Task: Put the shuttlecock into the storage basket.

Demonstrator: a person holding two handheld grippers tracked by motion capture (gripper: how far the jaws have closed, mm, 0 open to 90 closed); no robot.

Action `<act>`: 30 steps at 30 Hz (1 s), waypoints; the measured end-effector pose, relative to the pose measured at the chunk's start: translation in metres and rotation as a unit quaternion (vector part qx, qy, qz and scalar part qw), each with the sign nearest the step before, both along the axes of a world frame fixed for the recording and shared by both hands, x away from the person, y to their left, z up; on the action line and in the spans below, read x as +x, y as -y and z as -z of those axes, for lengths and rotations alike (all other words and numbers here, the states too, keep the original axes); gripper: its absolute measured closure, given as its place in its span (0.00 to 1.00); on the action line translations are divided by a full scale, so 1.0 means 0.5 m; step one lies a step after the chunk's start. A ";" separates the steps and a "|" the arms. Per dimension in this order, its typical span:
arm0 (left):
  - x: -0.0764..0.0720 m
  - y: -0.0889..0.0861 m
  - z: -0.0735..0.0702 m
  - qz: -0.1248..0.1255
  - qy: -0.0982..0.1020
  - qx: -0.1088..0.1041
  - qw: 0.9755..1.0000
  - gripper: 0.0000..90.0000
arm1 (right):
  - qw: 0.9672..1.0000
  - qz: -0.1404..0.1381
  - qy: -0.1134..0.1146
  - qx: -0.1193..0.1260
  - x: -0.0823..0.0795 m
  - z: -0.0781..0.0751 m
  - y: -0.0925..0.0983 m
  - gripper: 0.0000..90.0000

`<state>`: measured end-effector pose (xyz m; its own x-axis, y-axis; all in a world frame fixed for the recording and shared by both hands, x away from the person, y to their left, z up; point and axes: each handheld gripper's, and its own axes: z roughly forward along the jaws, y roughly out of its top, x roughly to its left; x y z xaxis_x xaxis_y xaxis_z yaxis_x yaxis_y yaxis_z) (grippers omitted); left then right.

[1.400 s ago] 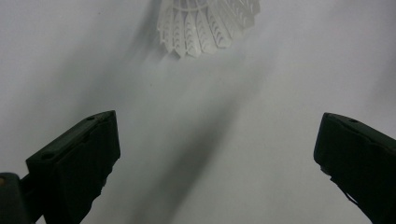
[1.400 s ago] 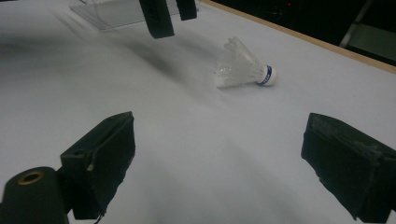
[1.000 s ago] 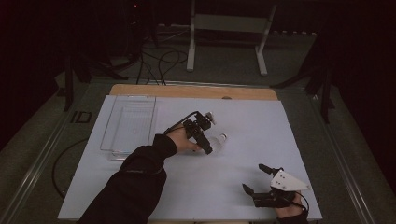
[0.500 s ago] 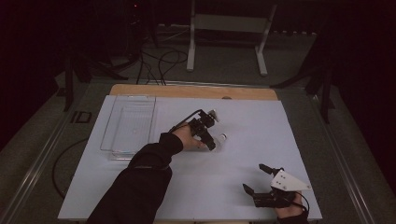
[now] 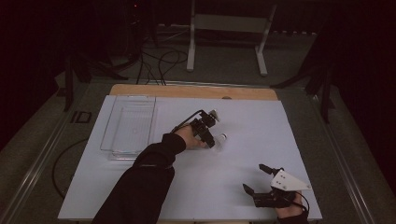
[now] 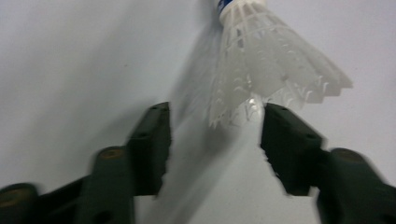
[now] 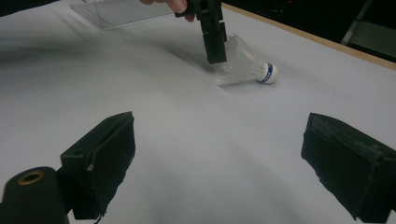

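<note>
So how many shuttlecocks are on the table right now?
1. The shuttlecock lies on its side mid-table, its skirt between the left gripper's closing jaws. None shows in the clear tray.

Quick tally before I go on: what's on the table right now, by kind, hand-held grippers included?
Shuttlecock, white with a blue band, lying on its side: 1
Clear plastic tray: 1
Hand-held grippers: 2, the left hand-held gripper closing around the shuttlecock's skirt, the right hand-held gripper open near the front edge
Total: 4
</note>
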<state>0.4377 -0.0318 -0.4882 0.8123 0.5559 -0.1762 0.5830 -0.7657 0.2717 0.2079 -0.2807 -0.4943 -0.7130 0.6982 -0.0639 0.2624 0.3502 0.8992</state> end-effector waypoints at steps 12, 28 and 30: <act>0.000 0.025 0.014 0.003 0.001 0.003 1.000 0.69 | 1.000 0.000 -0.003 -0.002 0.000 0.001 -0.001 0.11; -0.003 0.035 0.011 0.003 0.014 0.007 1.000 1.00 | 1.000 0.005 -0.004 -0.007 0.001 0.002 0.000 0.11; -0.003 0.033 0.009 0.000 0.014 0.003 1.000 1.00 | 1.000 0.005 -0.005 -0.008 0.001 0.002 0.000 0.11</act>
